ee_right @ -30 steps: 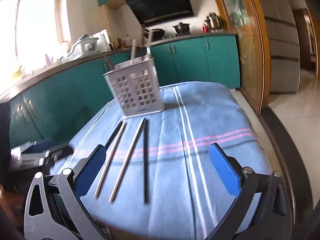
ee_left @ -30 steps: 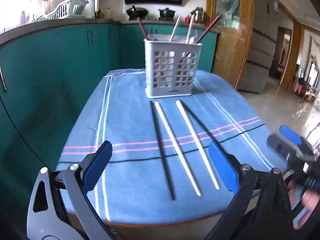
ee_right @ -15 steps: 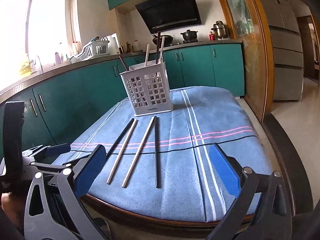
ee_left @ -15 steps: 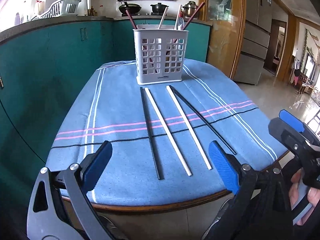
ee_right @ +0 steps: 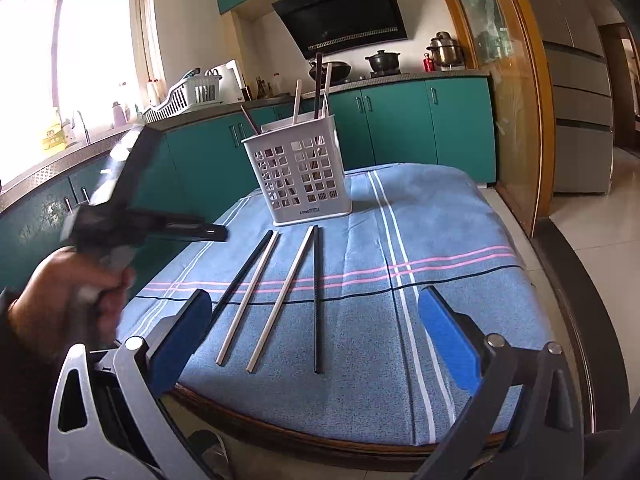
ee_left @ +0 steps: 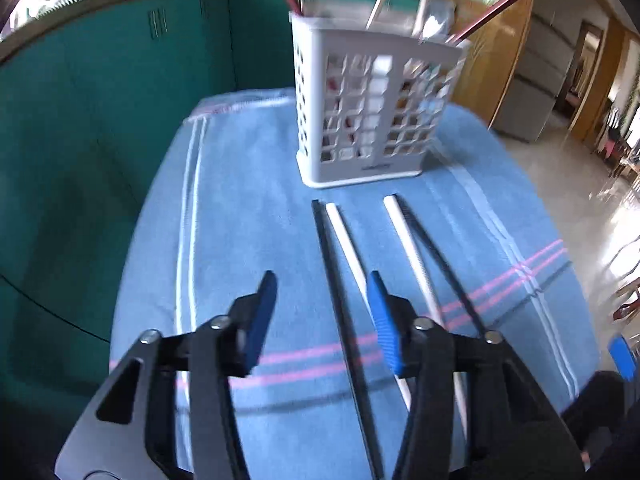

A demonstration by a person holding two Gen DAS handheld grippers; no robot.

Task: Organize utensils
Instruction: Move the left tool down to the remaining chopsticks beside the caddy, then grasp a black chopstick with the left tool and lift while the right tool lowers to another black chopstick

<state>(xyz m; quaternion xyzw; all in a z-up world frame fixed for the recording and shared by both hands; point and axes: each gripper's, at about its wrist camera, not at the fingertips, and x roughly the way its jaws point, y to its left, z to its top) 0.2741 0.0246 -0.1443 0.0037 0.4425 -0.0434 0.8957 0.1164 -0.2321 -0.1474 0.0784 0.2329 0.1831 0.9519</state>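
Since the earlier frame the left gripper (ee_left: 322, 312) is moving forward over the table, and its blue pads are now standing closer together than before, but they are still spread and are pinching nothing. In the left wrist view the left black chopstick (ee_left: 340, 300) is running up through the lower middle of the frame, inside the gap between the two pads, nearer to the right pad. The white chopstick (ee_left: 345, 240) beside it is passing behind the right pad. The second white chopstick (ee_left: 412, 248) and the right black chopstick (ee_left: 438, 264) are lying to the right of the tongs, outside the gap.

The white utensil basket (ee_left: 372, 112) is standing in the upper middle of the frame, just beyond the far ends of the four chopsticks, on the blue striped cloth (ee_left: 240, 208).

In the right wrist view the right gripper (ee_right: 316, 332) is hanging at the near table edge with its pads wide apart and empty. The four chopsticks are lying in the middle of that frame, between the pads and beyond them. The left hand (ee_right: 76, 296) is showing at the left side.
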